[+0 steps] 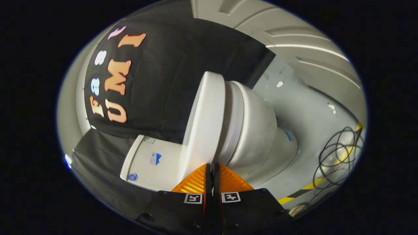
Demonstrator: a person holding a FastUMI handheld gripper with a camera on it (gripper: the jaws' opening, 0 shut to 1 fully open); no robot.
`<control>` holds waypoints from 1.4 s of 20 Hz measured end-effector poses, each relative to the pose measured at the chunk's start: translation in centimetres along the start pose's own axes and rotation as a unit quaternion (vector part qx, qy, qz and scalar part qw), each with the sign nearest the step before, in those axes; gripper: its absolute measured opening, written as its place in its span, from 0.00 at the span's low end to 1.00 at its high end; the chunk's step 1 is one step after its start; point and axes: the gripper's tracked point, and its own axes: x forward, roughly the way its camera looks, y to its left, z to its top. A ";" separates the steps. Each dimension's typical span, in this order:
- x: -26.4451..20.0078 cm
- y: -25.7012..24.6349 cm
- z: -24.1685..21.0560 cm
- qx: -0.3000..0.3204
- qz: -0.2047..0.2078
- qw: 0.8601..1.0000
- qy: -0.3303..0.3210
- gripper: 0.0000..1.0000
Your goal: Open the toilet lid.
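Gripper: the gripper (212,167) has its two fingers pressed together, with no gap to see between the tips, and nothing is held between them.
Toilet lid: the toilet lid (205,122) lies closed, flat on the bowl (the whole view is rolled to the side, so the lid looks as if it stands on its edge). Its rim is just ahead of the fingertips; I cannot tell if the tips touch it.
Toilet bowl: the white toilet bowl (258,130) is directly under the lid and narrows toward its base on the floor.
Tank: the tank (152,163) is behind the lid, on the far side from the floor, and stands against the black cloth wall (183,58). It carries small stickers.
Floor: the grey floor (303,107) has some white marks and a yellow and black striped tape (303,192).
Cables: a loose bundle of black cables (339,156) lies on the floor, well apart from the toilet.
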 end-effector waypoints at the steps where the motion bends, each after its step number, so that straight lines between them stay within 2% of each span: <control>1: -0.2 0.3 0.3 -0.001 -0.001 1.000 -0.002 0.08; 3: -0.4 1.8 1.1 0.013 0.009 1.000 -0.019 0.08; 8: -1.5 5.4 2.2 -0.048 0.016 0.998 -0.031 0.08; 18: -1.7 9.0 3.0 -0.059 -0.029 0.996 -0.062 0.08; 24: -2.0 11.9 3.1 -0.099 -0.050 0.991 -0.068 0.08; 28: -2.0 13.2 3.2 -0.132 -0.078 0.986 -0.068 0.08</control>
